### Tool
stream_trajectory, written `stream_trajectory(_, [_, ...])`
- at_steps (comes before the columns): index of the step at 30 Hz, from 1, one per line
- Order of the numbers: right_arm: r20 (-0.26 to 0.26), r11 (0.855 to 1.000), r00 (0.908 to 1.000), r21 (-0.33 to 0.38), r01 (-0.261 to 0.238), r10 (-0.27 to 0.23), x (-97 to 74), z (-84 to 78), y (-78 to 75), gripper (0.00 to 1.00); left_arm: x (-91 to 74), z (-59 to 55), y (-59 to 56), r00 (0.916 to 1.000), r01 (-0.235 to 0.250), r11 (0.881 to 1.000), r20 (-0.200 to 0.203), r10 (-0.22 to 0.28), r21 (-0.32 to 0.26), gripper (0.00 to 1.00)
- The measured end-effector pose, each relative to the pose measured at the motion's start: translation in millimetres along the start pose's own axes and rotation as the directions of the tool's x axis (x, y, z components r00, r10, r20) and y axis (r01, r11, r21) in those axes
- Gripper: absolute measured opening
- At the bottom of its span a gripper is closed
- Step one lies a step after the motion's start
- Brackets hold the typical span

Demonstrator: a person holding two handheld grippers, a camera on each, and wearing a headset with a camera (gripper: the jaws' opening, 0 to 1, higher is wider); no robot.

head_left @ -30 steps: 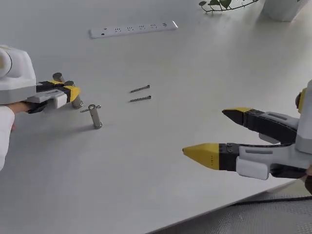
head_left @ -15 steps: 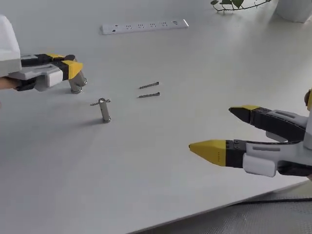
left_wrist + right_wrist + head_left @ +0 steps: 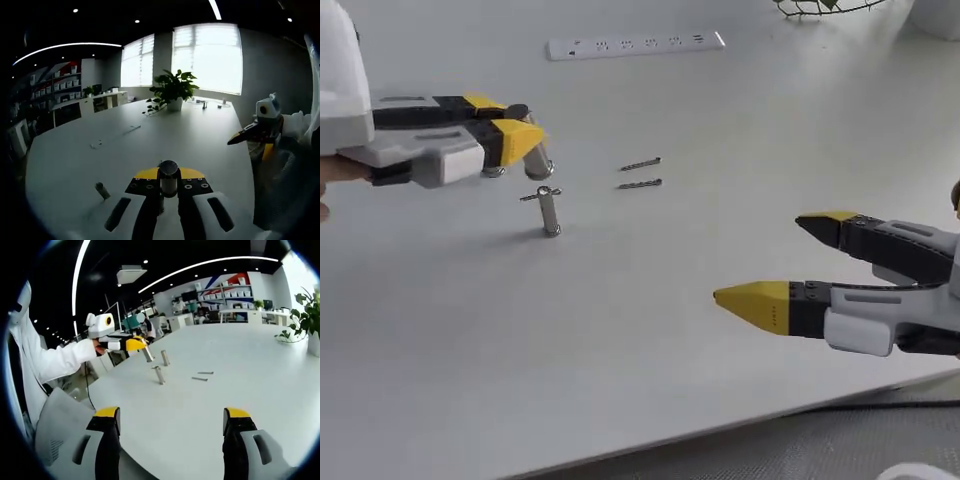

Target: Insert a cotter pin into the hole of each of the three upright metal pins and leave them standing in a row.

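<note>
From my head view I see a white table, a white power strip lying flat at twelve o'clock, leafy tendrils at one o'clock, a dark cable below the edge at five o'clock

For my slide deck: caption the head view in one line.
Left claw grips a metal pin near a cottered pin; two cotter pins lie loose; right claw open.

left gripper clamps a metal pin; a second pin stands on the table.
</note>
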State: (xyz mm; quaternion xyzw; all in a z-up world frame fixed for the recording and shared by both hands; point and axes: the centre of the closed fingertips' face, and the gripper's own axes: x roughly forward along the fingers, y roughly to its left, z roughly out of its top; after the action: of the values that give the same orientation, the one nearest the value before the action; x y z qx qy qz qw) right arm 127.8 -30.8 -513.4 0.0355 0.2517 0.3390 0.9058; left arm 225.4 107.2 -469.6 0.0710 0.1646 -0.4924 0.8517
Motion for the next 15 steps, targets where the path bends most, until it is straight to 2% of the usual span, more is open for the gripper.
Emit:
stream_trajectory(1, [-0.002,1.0,1.0,0.0,-0.002,0.002,0.0,-0.7,0.2,0.82,2.7,-4.7,-9.2,0.9995,0.029,0.999,-0.014,-0.029,0.032,0.1])
stream_trajectory(3, [-0.007,1.0,1.0,0.0,-0.003,0.003,0.0,-1.9,0.5,0.82,7.3,-11.5,-22.4,0.9973,0.069,0.997,-0.029,-0.068,0.038,0.1])
stream_trajectory(5, [-0.011,1.0,0.9999,0.0,-0.004,0.004,0.0,-2.8,0.7,0.82,12.1,-17.7,-32.2,0.995,0.094,0.995,-0.038,-0.092,0.039,0.1])
stream_trajectory(8, [-0.02,1.0,0.9998,0.0,-0.004,0.004,0.3,-4.7,0.4,0.82,17.1,-24.8,-39.8,0.9926,0.111,0.993,-0.052,-0.109,0.042,0.1])
stream_trajectory(9, [-0.02,1.0,0.9998,0.001,-0.004,0.004,0.5,-4.9,0.3,0.82,23.5,-25.0,-53.2,0.9902,0.126,0.991,-0.065,-0.123,0.046,0.1])
stream_trajectory(11, [-0.022,1.0,0.9997,0.003,-0.006,0.006,0.8,-5.4,0.6,0.82,26.1,-36.7,-47.5,0.9851,0.153,0.986,-0.088,-0.148,0.059,0.1])
stream_trajectory(14, [-0.027,1.0,0.9996,0.005,-0.007,0.007,1.2,-6.6,0.8,0.82,32.5,-51.8,-50.6,0.977,0.179,0.98,-0.134,-0.166,0.092,0.1])
stream_trajectory(15, [-0.028,1.0,0.9996,0.003,-0.005,0.005,1.4,-6.9,0.5,0.82,33.7,-53.2,-50.9,0.977,0.181,0.979,-0.132,-0.168,0.09,0.1])
